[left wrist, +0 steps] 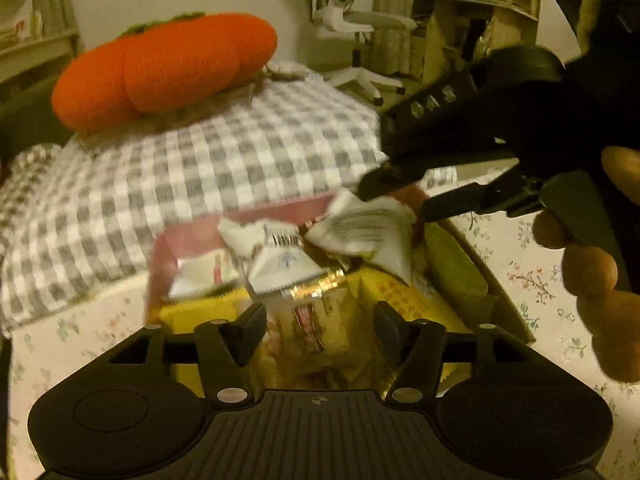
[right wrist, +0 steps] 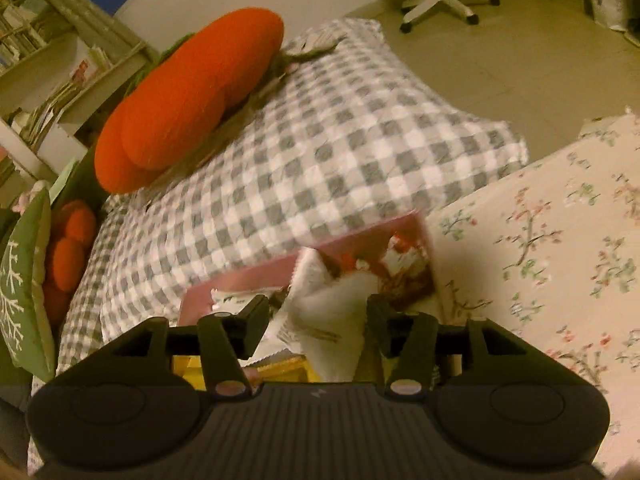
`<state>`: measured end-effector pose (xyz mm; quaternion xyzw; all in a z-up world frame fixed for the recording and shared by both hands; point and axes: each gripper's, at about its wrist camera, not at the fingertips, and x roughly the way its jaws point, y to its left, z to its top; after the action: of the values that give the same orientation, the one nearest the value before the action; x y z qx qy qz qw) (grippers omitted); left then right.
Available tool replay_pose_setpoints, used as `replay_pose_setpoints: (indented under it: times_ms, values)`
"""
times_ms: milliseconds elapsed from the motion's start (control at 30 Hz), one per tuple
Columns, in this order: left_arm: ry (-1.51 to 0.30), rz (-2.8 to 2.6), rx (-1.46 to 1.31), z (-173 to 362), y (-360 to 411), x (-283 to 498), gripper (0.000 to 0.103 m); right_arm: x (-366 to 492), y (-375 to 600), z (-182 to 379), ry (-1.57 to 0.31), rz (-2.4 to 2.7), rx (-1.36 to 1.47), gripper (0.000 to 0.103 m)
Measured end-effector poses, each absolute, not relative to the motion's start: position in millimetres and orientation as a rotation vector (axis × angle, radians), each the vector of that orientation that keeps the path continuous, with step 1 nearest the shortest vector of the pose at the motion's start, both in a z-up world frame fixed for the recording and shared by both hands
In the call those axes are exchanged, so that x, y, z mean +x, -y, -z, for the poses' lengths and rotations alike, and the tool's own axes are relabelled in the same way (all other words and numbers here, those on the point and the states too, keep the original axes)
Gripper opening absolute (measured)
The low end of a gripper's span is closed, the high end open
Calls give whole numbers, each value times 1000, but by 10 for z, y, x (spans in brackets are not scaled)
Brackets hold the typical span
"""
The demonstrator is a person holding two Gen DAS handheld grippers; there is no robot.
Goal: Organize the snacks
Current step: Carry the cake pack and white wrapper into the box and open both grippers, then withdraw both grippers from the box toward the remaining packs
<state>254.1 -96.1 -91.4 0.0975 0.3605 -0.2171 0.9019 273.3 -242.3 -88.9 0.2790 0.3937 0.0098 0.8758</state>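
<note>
A pink-walled box [left wrist: 188, 236] on the bed holds several snack packets, white ones at the back and yellow ones at the front. My left gripper [left wrist: 319, 330] hangs open over the box, above a clear yellow packet [left wrist: 316, 332] that its fingers do not touch. My right gripper [left wrist: 396, 200] reaches in from the right, held by a hand, with a white packet [left wrist: 360, 232] just under its tips. In the right wrist view, the right gripper [right wrist: 316, 320] is open. The blurred white packet [right wrist: 328, 312] sits loose between its fingers, above the box [right wrist: 240, 280].
A grey checked pillow [left wrist: 200, 172] lies just behind the box, with an orange pumpkin-shaped cushion [left wrist: 168, 68] on top. A floral bedsheet [right wrist: 540, 240] spreads to the right. A green cushion [right wrist: 24, 288] sits at far left. A white office chair [left wrist: 352, 20] stands on the floor beyond.
</note>
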Motion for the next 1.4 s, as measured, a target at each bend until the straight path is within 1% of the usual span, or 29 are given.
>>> replay_pose_setpoints:
  times_ms: [167,267,467,533,667,833,1000,1200,1333,1400]
  values:
    - [-760,401,76,662,656,2637,64,2677,2561,757,-834,23,575,52]
    - [-789,374,15,571,515,2655,64,2673,2647,738,-902,48,596,52]
    - [-812,340,99,410,601,2478,64,2564,2499,657,-1066,67,445,56]
    - [-825,338,112,385,680,2435,64,2457,2469,600,-1095,48,431,59]
    - [-879,317,132,354,748,2251,66,2177,2535,467,-1100,-9,533,68]
    - [-949,337,150,484,702,1947,69,1889,2491,422,-1126,-30,497,68]
    - [-1079,341,218,788,764,1807,70,1706,2406,652,-1211,-27,434,68]
    - [-1085,405,252,922,821,1666,71,1683,2423,975,-1301,16,362,68]
    - [-1066,415,308,987,886,1609,71,1609,2350,935,-1287,22,277,68]
    - [-1055,413,315,992,903,1595,71,1575,2263,892,-1266,-11,206,70]
